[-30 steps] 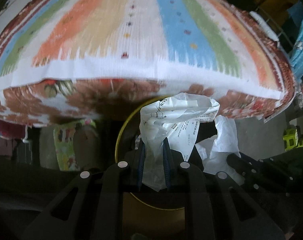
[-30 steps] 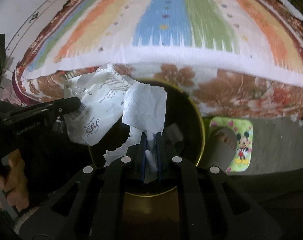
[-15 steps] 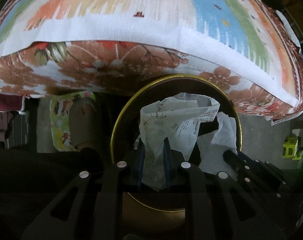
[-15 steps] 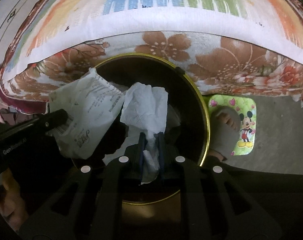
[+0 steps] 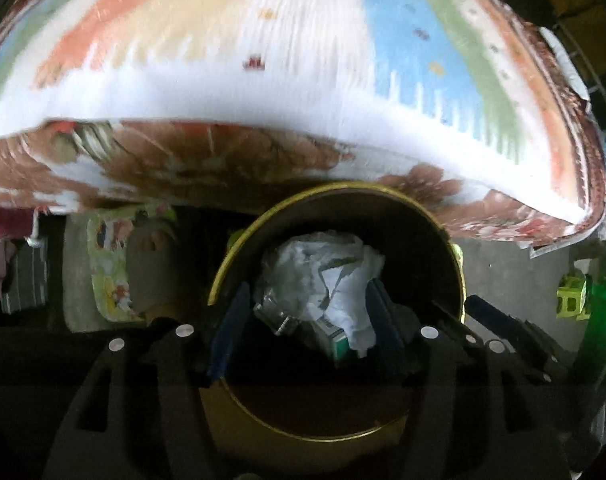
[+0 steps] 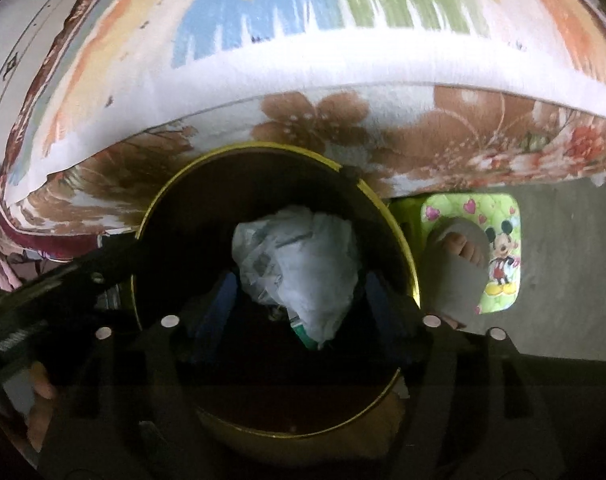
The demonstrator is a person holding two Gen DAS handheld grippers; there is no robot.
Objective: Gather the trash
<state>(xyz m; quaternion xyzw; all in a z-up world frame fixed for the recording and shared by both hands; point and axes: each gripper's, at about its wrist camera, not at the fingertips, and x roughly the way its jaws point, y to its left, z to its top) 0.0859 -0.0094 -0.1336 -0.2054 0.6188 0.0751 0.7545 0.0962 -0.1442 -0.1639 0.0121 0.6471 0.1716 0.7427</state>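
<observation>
Both fisheye views bowed strongly toward black corners. Daylight lit the striped bedspread (image 5: pixel 263 60) brightly, though it was smeared by motion blur. The bin (image 6: pixel 407 248) interior and lower halves sat in deep shadow. A green glare (image 5: pixel 599 292) tinted the left view's right edge.

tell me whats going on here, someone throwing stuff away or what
Yes. A person holds a gripper in each hand above a round, gold-rimmed bin beside a bed with a striped cover. The left gripper and right gripper have just been opening their jaws, and nothing is between them now. The crumpled wrapper and tissue lie loose inside the bin on other trash. A slippered foot stands beside the bin.
</observation>
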